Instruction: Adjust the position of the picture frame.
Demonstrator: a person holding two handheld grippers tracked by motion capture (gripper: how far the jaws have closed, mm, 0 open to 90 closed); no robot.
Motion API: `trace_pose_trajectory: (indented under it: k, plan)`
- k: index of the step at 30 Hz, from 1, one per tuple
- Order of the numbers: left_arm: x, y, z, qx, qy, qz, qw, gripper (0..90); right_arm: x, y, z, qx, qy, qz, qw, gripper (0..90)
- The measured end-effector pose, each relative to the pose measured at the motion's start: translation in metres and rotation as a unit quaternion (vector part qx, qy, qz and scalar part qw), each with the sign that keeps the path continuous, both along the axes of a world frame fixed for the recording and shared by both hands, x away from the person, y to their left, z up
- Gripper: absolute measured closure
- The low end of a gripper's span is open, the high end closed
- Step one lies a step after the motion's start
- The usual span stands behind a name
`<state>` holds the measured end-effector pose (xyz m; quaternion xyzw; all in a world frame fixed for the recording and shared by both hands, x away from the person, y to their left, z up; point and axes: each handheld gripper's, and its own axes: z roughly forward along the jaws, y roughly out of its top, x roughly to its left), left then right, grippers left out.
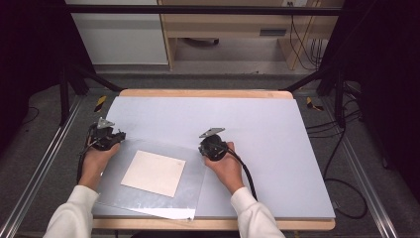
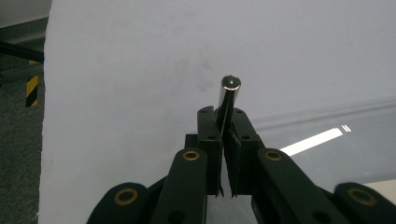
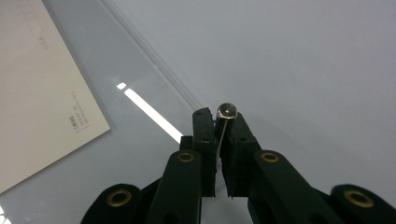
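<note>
Left hand-held gripper (image 2: 227, 133) clamps a sleeve (image 1: 153, 191) corner, its edge curled over the jaws; right hand-held gripper (image 3: 223, 126) clamps another; sleeve lies at bench (image 1: 267, 129) front, card (image 1: 154, 172) inside; pick-up step; next: lift both together, evenly.

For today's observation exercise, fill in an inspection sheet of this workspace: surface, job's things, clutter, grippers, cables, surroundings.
Surface: pale grey mat on a wood-edged table.
Job's things: clear sheet lying flat on the mat, with a cream paper at its middle.
Clutter: nothing seen.
Grippers: left gripper shut on a small metal pin; right gripper shut on a second pin, each at a far corner of the sheet.
Cables: black cable trailing from the right gripper; more on the floor.
Surroundings: black frame, grey floor, wooden furniture behind.
</note>
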<state>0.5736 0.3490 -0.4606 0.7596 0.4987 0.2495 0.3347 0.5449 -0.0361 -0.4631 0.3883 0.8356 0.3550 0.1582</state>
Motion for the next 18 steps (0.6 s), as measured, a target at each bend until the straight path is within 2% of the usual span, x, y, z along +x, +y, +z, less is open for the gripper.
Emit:
trace_pose_trajectory:
  k: [5,8,18]
  plan:
    - [-0.003,0.001,0.009,0.003,0.002,-0.004,1.0000,84.8,0.002,-0.003,0.004,0.016,0.009,0.003,0.9998,84.3]
    - [-0.006,0.003,0.019,0.006,0.001,-0.013,0.9999,84.9,0.001,-0.004,0.012,0.023,0.011,0.009,0.9996,83.4]
    - [-0.015,0.005,0.041,0.015,-0.006,-0.029,0.9994,84.7,-0.001,-0.005,0.024,0.024,0.015,0.010,0.9995,82.8]
